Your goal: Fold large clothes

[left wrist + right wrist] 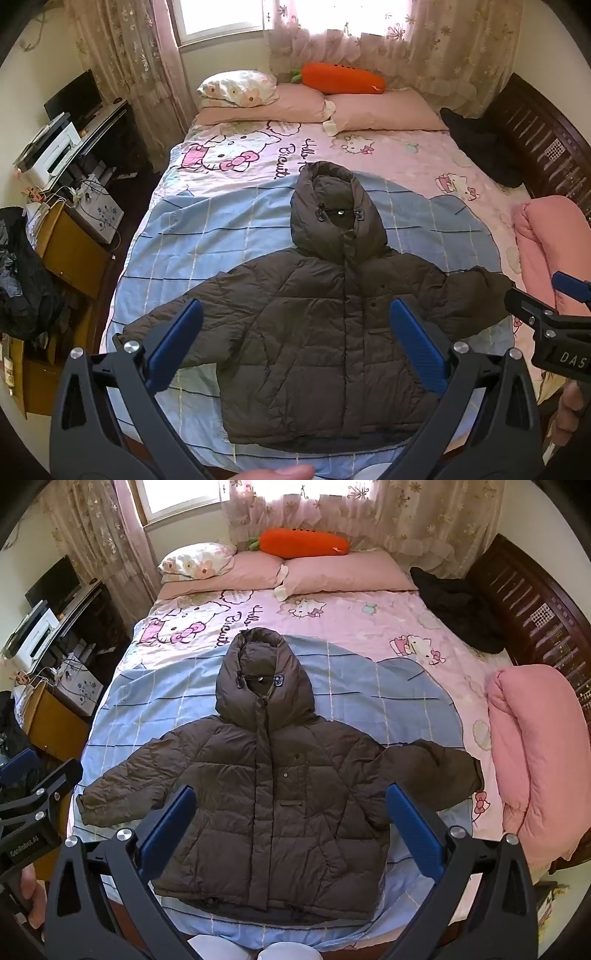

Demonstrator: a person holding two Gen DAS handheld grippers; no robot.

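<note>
A dark brown hooded puffer jacket (pixel 314 332) lies flat, front up, on the bed, sleeves spread to both sides and hood pointing toward the pillows; it also shows in the right wrist view (pixel 266 805). My left gripper (pixel 295 314) is open and empty, held above the jacket's lower body. My right gripper (pixel 291 801) is open and empty, above the jacket near its hem. The right gripper's body shows at the right edge of the left wrist view (pixel 554 325); the left gripper's body shows at the left edge of the right wrist view (pixel 33 812).
The bed has a blue checked sheet (pixel 147 709) over pink Hello Kitty bedding (pixel 332 620). A rolled pink quilt (pixel 535 757) and a black garment (pixel 458 613) lie at the right. Pillows and an orange carrot plush (pixel 303 542) sit at the head. A cluttered desk (pixel 66 155) stands left.
</note>
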